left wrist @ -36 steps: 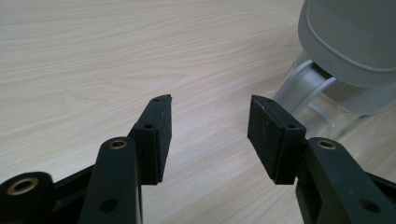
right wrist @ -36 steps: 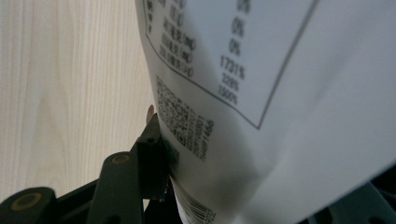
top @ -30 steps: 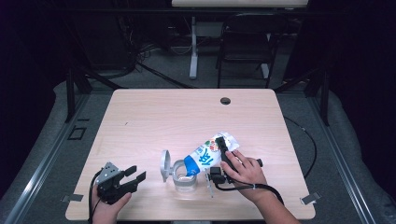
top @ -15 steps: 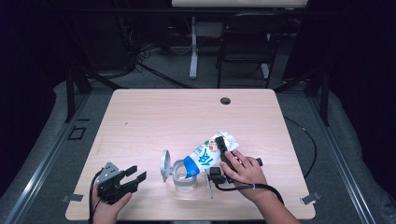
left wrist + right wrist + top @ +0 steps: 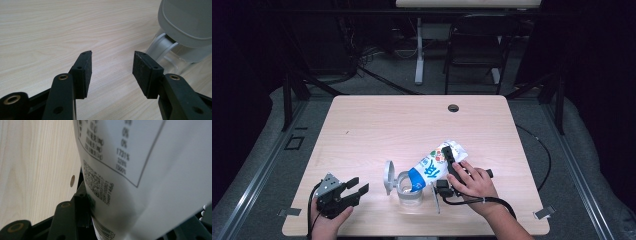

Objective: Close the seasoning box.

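Observation:
A white pouch (image 5: 430, 169) with blue and green print leans down to the left, its lower end inside a clear container (image 5: 410, 194). The container's grey lid (image 5: 388, 178) stands flipped open on its left. My right gripper (image 5: 450, 159) is shut on the pouch's upper half, held by a hand from the right. In the right gripper view the pouch's printed back (image 5: 150, 170) lies between the jaws of the right gripper (image 5: 140, 220). My left gripper (image 5: 357, 186) rests open near the front left edge. In its own view the left gripper (image 5: 112, 72) points at the lid (image 5: 187, 22) and container (image 5: 175, 53).
The wooden table (image 5: 402, 125) has a small round cable hole (image 5: 453, 108) at the back. A black cable (image 5: 532, 145) trails off the table's right side. Tape marks sit at the front corners.

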A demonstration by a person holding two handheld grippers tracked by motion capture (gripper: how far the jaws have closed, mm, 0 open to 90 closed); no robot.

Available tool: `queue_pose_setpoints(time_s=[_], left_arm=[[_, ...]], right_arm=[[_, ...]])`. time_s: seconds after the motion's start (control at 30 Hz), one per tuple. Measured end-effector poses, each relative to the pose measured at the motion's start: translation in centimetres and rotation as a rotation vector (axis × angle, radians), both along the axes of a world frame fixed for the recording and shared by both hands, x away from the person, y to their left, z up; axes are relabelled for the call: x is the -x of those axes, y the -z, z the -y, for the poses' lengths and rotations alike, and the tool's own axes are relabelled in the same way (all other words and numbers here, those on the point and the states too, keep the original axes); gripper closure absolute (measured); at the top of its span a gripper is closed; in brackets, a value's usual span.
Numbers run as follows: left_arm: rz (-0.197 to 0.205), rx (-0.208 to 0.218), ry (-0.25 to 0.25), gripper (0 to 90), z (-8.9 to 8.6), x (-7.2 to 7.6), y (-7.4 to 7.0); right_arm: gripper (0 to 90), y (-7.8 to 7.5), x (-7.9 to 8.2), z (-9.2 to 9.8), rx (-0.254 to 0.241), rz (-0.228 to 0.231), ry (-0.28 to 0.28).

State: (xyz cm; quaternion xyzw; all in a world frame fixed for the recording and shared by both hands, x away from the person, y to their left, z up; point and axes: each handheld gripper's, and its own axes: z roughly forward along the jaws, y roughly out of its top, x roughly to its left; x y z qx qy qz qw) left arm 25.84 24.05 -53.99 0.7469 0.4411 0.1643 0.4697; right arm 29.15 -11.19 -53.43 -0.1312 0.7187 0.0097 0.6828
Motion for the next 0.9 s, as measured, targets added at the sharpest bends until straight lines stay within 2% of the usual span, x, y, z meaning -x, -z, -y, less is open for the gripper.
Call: queue_pose_setpoints(time_s=[0.1, 0.4, 0.9], left_arm=[[0.000, 0.005, -0.002, 50.4, 0.03, 0.00, 0.04], [-0.004, -0.004, 0.004, 50.4, 0.09, -0.01, -0.02], [0.002, 0.003, 0.001, 50.4, 0.08, 0.03, 0.00]], right_arm=[[48.9, -0.13, 0.15, -0.06, 0.015, 0.003, 0.014], [49.1, -0.04, 0.15, -0.04, 0.009, 0.003, 0.004], [50.1, -0.20, 0.33, -0.25, 0.035, 0.027, -0.003]])
